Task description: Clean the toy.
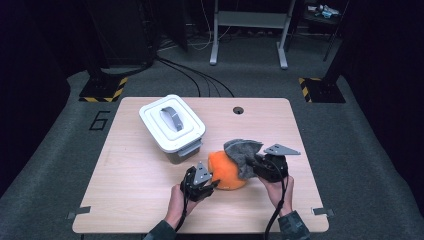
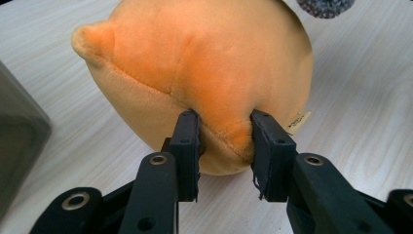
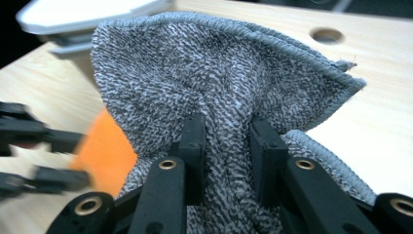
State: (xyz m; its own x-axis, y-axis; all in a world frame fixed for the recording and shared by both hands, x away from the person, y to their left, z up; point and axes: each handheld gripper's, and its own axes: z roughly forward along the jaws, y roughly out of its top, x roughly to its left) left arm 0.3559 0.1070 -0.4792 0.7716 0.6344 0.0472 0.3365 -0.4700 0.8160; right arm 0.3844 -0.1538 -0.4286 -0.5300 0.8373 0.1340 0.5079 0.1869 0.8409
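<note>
On the tabletop you have one white lidded bin with a grey handle, one orange plush toy and one grey cloth. The plush is round, soft and seamed, with a small nub at one side, lying near the front edge right of the bin. A small tag on it is too blurred to read. Your left gripper pinches the plush's lower edge; your right gripper clamps the knitted, hemmed cloth bunched over the plush.

The table is evenly lit from above while the room around it lies dark. Both gripper views are bright; the right one blurs at its left edge.
</note>
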